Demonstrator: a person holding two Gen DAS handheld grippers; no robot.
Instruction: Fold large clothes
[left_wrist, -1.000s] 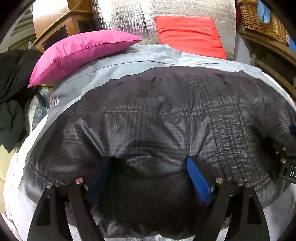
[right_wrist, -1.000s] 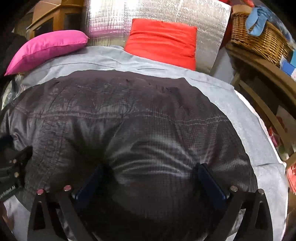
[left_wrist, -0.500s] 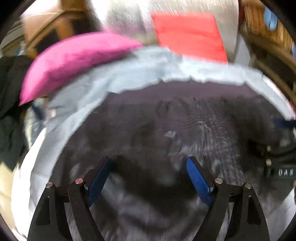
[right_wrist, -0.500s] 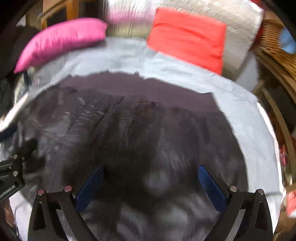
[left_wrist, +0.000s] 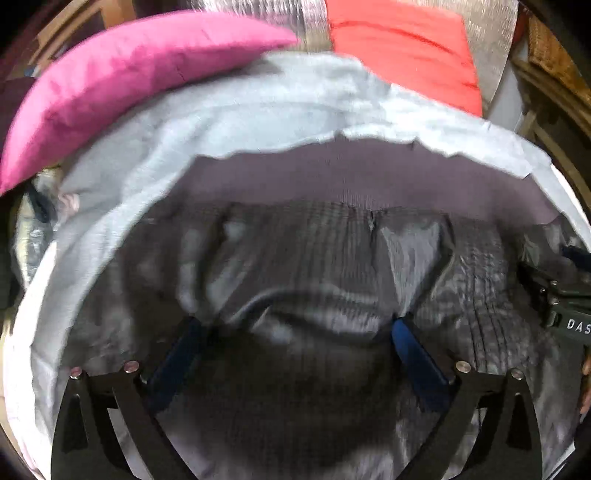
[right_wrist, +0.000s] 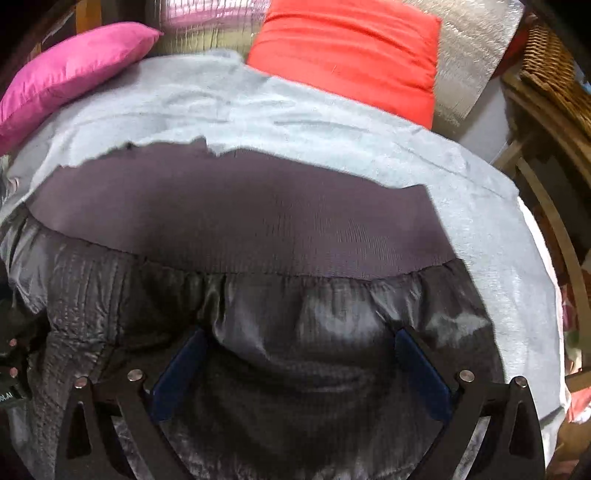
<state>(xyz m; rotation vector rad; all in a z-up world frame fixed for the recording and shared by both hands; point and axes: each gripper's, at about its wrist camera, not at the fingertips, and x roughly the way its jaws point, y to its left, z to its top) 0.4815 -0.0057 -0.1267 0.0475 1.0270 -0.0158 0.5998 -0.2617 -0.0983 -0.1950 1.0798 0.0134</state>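
- Pink pillow (left_wrist: 122, 85) sits at ten o'clock in both wrist views, resting on the far left edge of the pale grey sheet (left_wrist: 258, 122).
- Left gripper (left_wrist: 295, 328) has its jaws opening; dark jacket (left_wrist: 314, 266) fabric bunches between the blue pads (left_wrist: 410, 343), which stand wide apart and do not pinch it.
- The jacket lies spread across the sheet, filling the middle, its ribbed hem band (right_wrist: 240, 225) at twelve o'clock.
- Right gripper (right_wrist: 299, 350) stands wide, shiny fabric mounded between its pads without being clamped.
- Red cushion (right_wrist: 351, 51) leans at one o'clock against a silver panel (right_wrist: 476, 48).
- A wicker basket (right_wrist: 554, 62) shows at two o'clock.
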